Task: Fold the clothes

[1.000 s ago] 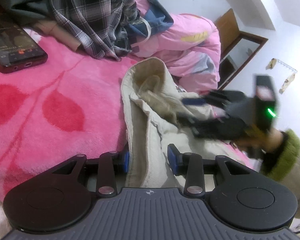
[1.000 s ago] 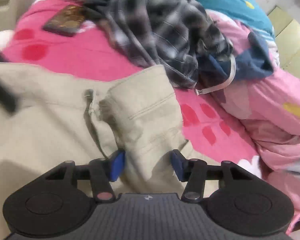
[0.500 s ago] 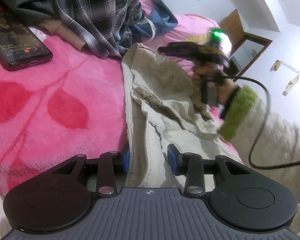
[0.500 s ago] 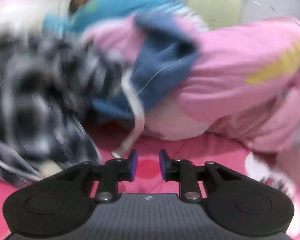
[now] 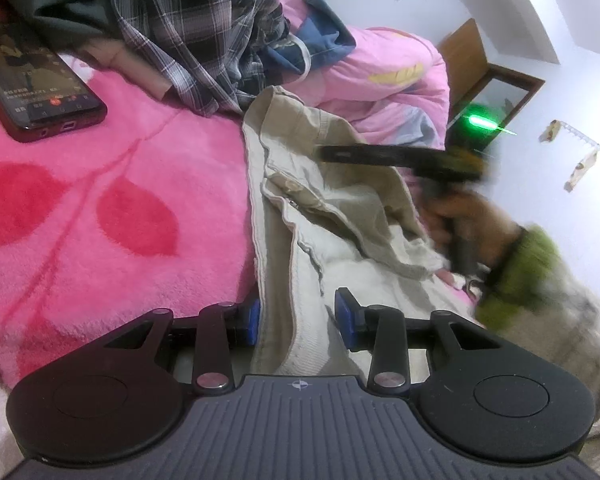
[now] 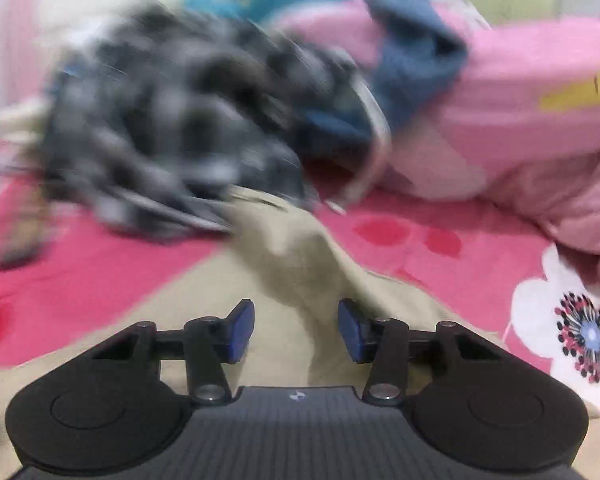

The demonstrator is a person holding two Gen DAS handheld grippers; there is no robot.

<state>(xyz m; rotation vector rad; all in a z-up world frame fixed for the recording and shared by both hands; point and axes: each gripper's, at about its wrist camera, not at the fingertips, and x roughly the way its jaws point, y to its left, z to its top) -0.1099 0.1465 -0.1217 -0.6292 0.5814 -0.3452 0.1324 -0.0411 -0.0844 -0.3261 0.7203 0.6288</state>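
Note:
Beige trousers (image 5: pixel 340 208) lie crumpled on the pink blanket (image 5: pixel 112 184). My left gripper (image 5: pixel 299 319) is at their near end, shut on a thick fold of the cloth that fills the gap between the blue pads. In the left wrist view my right gripper (image 5: pixel 328 154) hovers side-on just above the trousers' far part, with a hand in a green cuff (image 5: pixel 516 268) holding it. In the blurred right wrist view the right gripper (image 6: pixel 296 330) has its jaws opening. A ridge of the beige trousers (image 6: pixel 296 264) runs below and between the pads, which do not press on it.
A pile of clothes with a plaid shirt (image 5: pixel 188 28) and a blue garment (image 5: pixel 320 40) lies behind the trousers. A phone (image 5: pixel 32 80) rests on the blanket at the left. A pink quilt (image 5: pixel 384 80) is bunched at the back right.
The right gripper let go of the trouser fold, swung off towards the pink quilt with narrow jaws, and is back over the trousers with wider jaws. The left gripper has not moved.

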